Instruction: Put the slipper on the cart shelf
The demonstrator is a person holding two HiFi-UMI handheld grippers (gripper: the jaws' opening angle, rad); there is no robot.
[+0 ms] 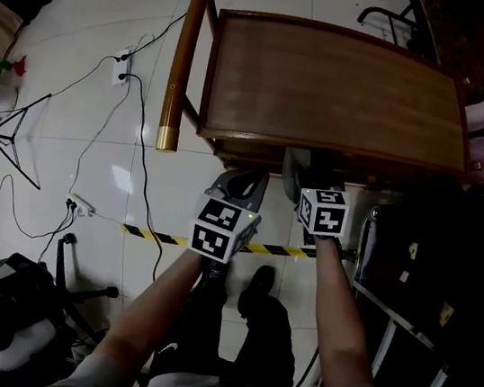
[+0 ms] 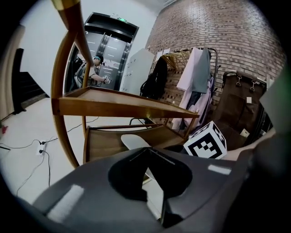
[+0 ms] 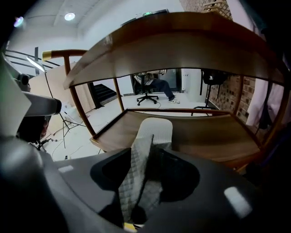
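Note:
The slipper [image 3: 154, 129] is pale grey with a quilted strap [image 3: 138, 170]. It lies on the wooden cart's lower shelf [image 3: 209, 136], toe pointing away from me. My right gripper [image 3: 146, 175] is open around the strap, which is still between its jaws. In the head view the right gripper [image 1: 301, 174] reaches under the cart's top shelf [image 1: 332, 84]. The left gripper [image 1: 242, 184] hangs just left of it, at the cart's front edge. From the left gripper [image 2: 148, 175] the slipper [image 2: 133, 140] shows as a white oval on the lower shelf [image 2: 102, 145]; nothing is in that gripper.
Cables and power strips [image 1: 120, 69] cross the white floor left of the cart, with a tripod [image 1: 6, 132] and an office chair [image 1: 23, 308]. Yellow-black tape [image 1: 153, 235] runs under my arms. A dark metal rack [image 1: 427, 290] stands at the right. Clothes [image 2: 195, 77] hang by a brick wall.

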